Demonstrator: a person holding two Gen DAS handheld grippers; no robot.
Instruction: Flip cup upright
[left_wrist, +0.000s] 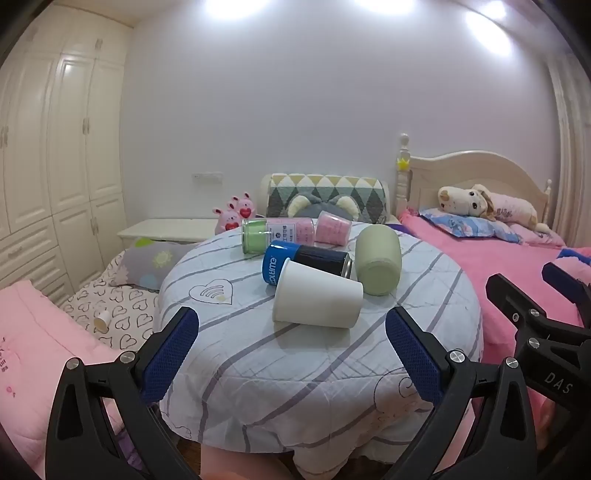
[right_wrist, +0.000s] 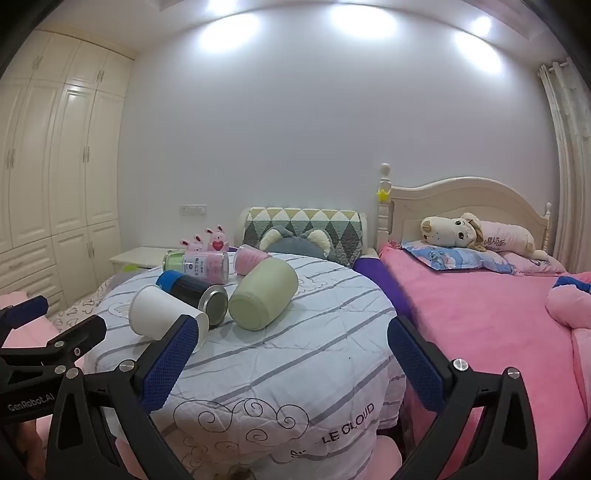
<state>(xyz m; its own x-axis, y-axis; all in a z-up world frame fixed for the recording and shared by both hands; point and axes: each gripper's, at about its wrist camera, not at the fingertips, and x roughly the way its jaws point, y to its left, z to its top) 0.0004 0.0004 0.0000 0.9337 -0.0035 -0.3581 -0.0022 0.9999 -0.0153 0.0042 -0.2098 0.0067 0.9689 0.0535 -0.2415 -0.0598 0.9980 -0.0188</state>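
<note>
Several cups lie on their sides on a round table (left_wrist: 258, 369) under a striped cloth. A white paper cup (left_wrist: 317, 295) lies nearest, also in the right wrist view (right_wrist: 162, 314). Behind it lie a blue-and-black cup (left_wrist: 306, 262) (right_wrist: 195, 291), a pale green cup (left_wrist: 377, 265) (right_wrist: 264, 293), a clear green-and-pink cup (left_wrist: 277, 234) (right_wrist: 199, 264) and a pink cup (left_wrist: 334, 229) (right_wrist: 249, 258). My left gripper (left_wrist: 291, 332) is open and empty, short of the white cup. My right gripper (right_wrist: 288, 339) is open and empty, in front of the green cup.
A pink bed (right_wrist: 480, 325) with a plush dog (right_wrist: 454, 230) lies right of the table. A patterned chair back (right_wrist: 306, 229) stands behind it. A nightstand (left_wrist: 166, 227) and white wardrobe (left_wrist: 55, 166) are at the left. Pink and heart-print bedding (left_wrist: 122, 314) lies left of the table.
</note>
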